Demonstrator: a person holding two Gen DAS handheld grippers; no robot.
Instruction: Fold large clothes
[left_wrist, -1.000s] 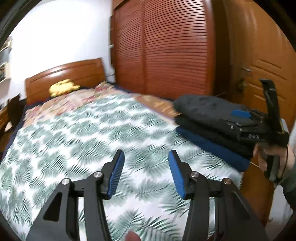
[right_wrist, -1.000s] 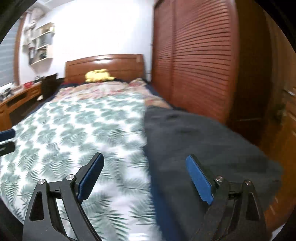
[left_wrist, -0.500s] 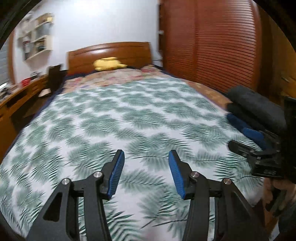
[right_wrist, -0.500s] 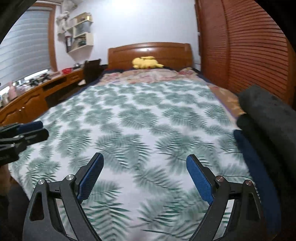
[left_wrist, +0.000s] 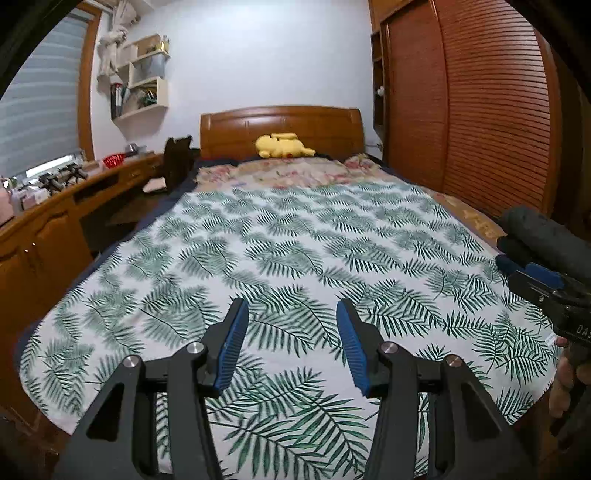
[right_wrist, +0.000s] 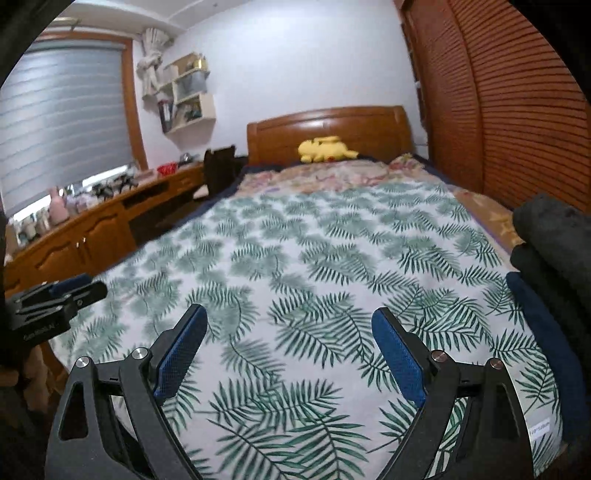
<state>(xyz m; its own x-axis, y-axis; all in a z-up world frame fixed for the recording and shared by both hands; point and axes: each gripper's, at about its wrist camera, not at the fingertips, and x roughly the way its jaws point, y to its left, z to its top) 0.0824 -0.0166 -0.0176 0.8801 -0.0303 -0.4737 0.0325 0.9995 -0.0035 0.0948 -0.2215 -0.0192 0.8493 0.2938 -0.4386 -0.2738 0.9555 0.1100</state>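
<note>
**Both grippers held empty over the foot of the bed**

A bed (left_wrist: 122, 254) covered by a white sheet printed with green fern leaves (left_wrist: 295, 240) is seen lengthwise in both wrist views, its wooden headboard (left_wrist: 280, 129) at the far end. The left gripper (left_wrist: 288, 332) is held above the near edge of the sheet, its blue pads parted to a middling gap with nothing between them. The right gripper (right_wrist: 288, 343) is held above the same near edge, its jaws spread wide and likewise empty.

The folded clothes (right_wrist: 550, 251) — a stack of 3 layers, dark grey on top, black beneath, navy at the bottom — lie at the bed's right edge, near its foot. In the left wrist view the stack (left_wrist: 539, 236) is seen just behind the right gripper's tip.

A yellow plush toy (left_wrist: 282, 146) rests against the headboard, and a wooden desk (right_wrist: 92, 229) runs along the bed's left side.
</note>
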